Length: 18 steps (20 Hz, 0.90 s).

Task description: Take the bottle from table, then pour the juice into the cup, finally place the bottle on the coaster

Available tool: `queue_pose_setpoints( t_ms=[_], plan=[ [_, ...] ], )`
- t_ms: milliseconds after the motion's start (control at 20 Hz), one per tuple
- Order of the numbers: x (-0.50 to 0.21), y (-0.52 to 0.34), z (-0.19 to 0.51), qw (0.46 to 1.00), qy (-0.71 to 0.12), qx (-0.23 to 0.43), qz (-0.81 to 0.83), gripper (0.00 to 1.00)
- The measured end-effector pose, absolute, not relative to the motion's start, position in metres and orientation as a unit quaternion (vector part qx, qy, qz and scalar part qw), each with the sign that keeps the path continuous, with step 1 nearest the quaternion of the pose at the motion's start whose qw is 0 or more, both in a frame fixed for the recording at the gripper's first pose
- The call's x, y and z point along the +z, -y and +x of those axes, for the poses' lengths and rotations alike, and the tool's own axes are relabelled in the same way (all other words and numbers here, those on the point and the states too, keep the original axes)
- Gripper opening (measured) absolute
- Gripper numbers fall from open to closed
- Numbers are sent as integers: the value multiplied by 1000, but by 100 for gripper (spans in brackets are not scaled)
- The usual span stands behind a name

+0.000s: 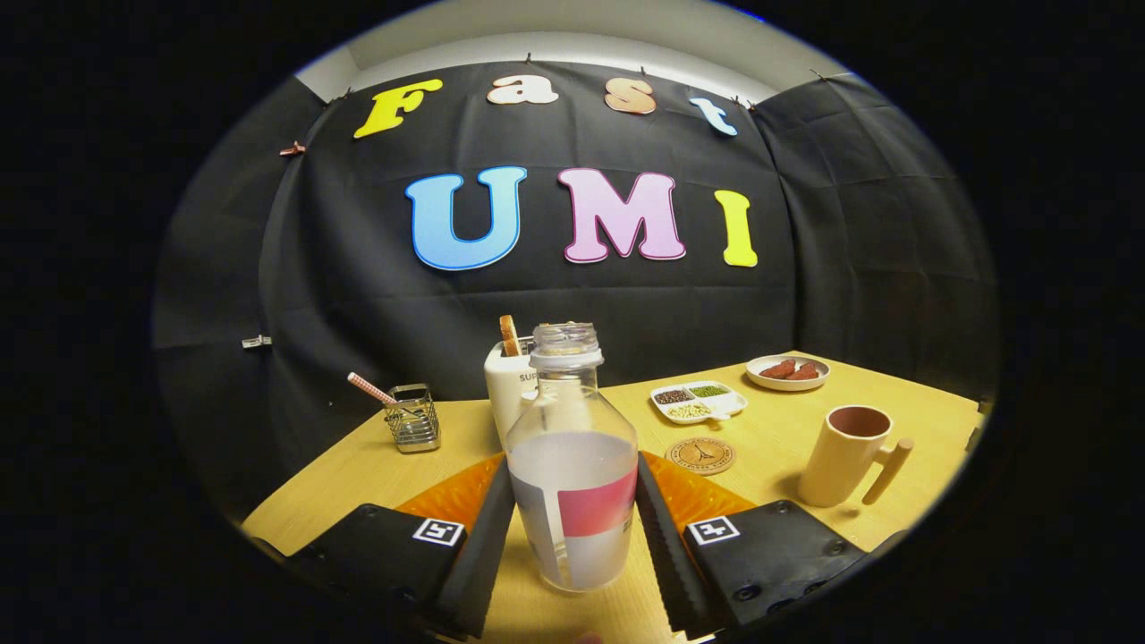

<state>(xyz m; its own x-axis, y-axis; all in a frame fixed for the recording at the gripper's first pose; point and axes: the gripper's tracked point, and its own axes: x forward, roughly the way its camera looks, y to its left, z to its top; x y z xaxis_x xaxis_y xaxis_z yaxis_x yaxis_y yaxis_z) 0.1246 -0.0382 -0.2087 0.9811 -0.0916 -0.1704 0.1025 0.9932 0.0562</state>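
A clear bottle (572, 483) with a red and white label and no cap stands upright between my fingers, about half full of a pale liquid. My gripper (573, 465) is shut on the bottle, one finger pressed to each side of it. I cannot tell whether its base rests on the wooden table (769, 438) or hangs just above it. A cream cup (845, 456) with a straight side handle stands beyond the right finger, empty inside. The round cork coaster (700, 454) lies between the bottle and the cup, a little farther back.
An orange mat (452, 494) lies under the fingers. Behind the bottle stands a white holder (510, 389) with bread in it. A wire basket (412, 419) with a striped straw is at the back left. A divided snack dish (698, 402) and a small plate of sausages (788, 371) sit at the back right.
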Motion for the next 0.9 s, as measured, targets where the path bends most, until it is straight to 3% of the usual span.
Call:
queue_pose_setpoints(
  t_ms=[450,900],
  plan=[
    [-166,107,116,962,-86,-81,246,75],
    [-173,180,126,883,-73,-114,450,74]
  ],
)
